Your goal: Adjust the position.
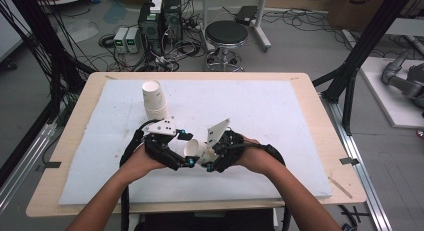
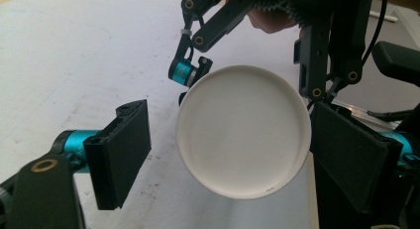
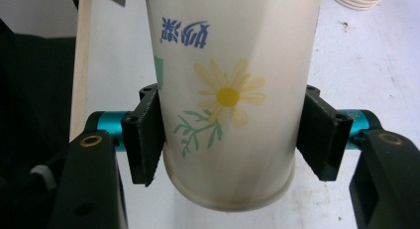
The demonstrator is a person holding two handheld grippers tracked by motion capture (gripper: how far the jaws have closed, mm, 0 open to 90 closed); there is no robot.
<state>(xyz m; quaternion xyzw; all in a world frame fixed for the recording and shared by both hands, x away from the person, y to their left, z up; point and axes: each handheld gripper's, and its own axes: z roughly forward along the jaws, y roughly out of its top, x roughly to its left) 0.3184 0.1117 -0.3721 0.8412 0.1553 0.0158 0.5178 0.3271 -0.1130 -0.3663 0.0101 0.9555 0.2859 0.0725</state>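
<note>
Here the right hand-held gripper (image 3: pixel 228 140) pinches a paper cup (image 3: pixel 228 90) whose thin wall could buckle, while the left hand-held gripper (image 2: pixel 233 154), jaws spread around its base, might knock it loose.

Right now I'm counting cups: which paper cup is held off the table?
The flower-printed cup, clamped between the right gripper jaws and tipped sideways toward the left gripper. The other cups stand stacked upside down on the white mat.

Both forearms reach in, the left gripper (image 1: pixel 189 150) with jaws apart facing the clamped right gripper (image 1: pixel 204 158).
</note>
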